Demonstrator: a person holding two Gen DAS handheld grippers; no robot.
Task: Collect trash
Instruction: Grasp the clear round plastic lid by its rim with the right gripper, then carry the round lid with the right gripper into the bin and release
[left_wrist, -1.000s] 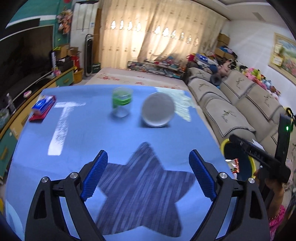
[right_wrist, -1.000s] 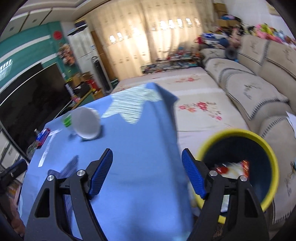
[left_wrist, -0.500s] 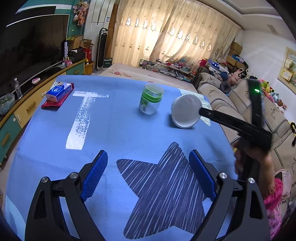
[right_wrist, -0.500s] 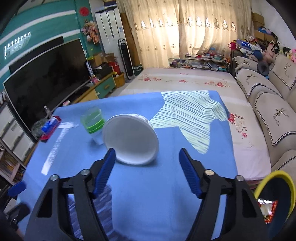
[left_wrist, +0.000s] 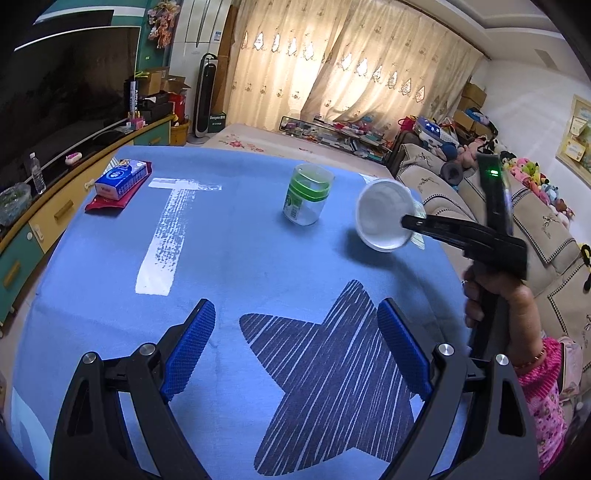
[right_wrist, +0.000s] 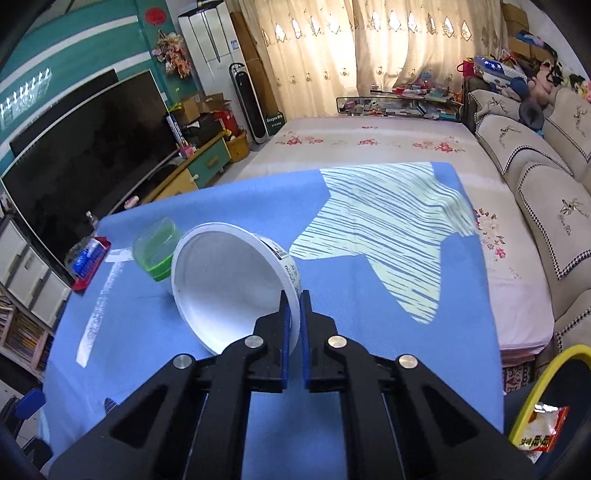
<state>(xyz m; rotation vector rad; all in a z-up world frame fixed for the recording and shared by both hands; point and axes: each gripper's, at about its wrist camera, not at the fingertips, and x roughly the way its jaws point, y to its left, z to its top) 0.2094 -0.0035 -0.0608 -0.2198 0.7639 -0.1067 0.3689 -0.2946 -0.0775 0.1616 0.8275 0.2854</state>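
Your right gripper (right_wrist: 291, 299) is pinched on the rim of the white paper bowl (right_wrist: 225, 284): one blue pad lies inside the wall, the other outside. The bowl is tipped on its side, mouth toward your camera, with a printed label on its outer wall. In the left wrist view its shadow falls on the cloth below and apart from it, so it appears held clear of the surface. Just behind the bowl stands a clear cup with green bands (right_wrist: 157, 251), upright on the blue cloth (right_wrist: 369, 332). A yellow-rimmed bin (right_wrist: 546, 373) sits at lower right off the table edge, with a red and white wrapper (right_wrist: 543, 430) inside it.

Your left gripper (left_wrist: 295, 339) is spread wide and holds nothing, poised over the dark star print (left_wrist: 332, 369). At the far left of the cloth, a blue tissue pack (left_wrist: 120, 179) rests on a red item.
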